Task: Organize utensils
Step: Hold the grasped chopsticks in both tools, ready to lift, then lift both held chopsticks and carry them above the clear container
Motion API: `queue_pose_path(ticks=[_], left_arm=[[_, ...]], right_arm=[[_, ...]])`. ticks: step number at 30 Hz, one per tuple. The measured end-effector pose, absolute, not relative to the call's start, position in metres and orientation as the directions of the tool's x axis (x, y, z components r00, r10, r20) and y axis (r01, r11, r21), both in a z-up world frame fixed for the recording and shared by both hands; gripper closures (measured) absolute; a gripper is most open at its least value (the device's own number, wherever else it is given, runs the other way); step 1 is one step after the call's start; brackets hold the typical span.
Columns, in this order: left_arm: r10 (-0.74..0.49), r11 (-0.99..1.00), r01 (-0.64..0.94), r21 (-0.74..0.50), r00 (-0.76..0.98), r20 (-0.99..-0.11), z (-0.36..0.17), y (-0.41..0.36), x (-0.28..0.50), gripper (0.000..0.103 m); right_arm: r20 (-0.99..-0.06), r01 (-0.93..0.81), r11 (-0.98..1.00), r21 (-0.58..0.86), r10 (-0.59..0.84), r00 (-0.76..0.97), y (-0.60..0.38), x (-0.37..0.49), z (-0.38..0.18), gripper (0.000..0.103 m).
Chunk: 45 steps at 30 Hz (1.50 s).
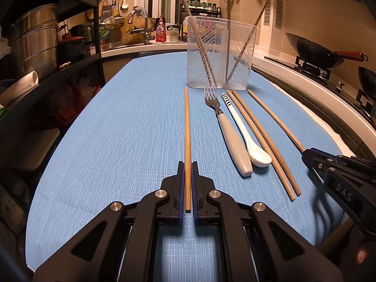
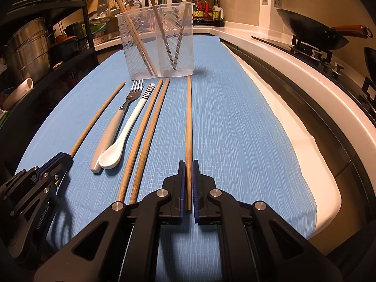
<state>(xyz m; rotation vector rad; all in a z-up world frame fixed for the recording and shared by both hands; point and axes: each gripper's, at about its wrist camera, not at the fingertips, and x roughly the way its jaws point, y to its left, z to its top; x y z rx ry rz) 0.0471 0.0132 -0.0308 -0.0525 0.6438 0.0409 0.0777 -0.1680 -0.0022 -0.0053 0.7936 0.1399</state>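
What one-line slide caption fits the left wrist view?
Left gripper shut on a chopstick, with fork, spoon and clear holder ahead.

Both wrist cameras sit low over the blue woven tablecloth point(image 1: 117, 129), looking forward toward the clear plastic utensil holder point(image 1: 219, 54) at the far end. Left view sits left, right view right; both share the utensil row.

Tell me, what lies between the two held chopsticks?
In the right wrist view: fork, white spoon and a chopstick pair, between left chopstick and right chopstick.
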Motion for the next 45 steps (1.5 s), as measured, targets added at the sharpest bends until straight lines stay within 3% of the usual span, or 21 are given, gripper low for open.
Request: queue_pose_path(ticks=[20, 34, 45], left_arm=[[0.026, 0.998, -0.053, -0.029, 0.809, -0.588, -0.025, 0.015, 0.045, 0.097], [0.007, 1.000, -0.013, -0.010, 0.886, -0.463, 0.025, 0.013, 0.019, 0.097], [-0.024, 0.997, -0.006, -0.075, 0.918, -0.395, 0.082, 0.030, 0.021, 0.097]], right_arm=[[-0.669, -0.133, 0.991, 0.022, 0.114, 0.735, -0.168, 0.072, 0.011, 0.097], [-0.581, -0.160, 0.987, -0.002, 0.130, 0.804, -0.174, 0.055, 0.055, 0.097], [-0.499, -0.169, 0.986, 0.008, 0.150, 0.854, -0.186, 0.046, 0.117, 0.097]])
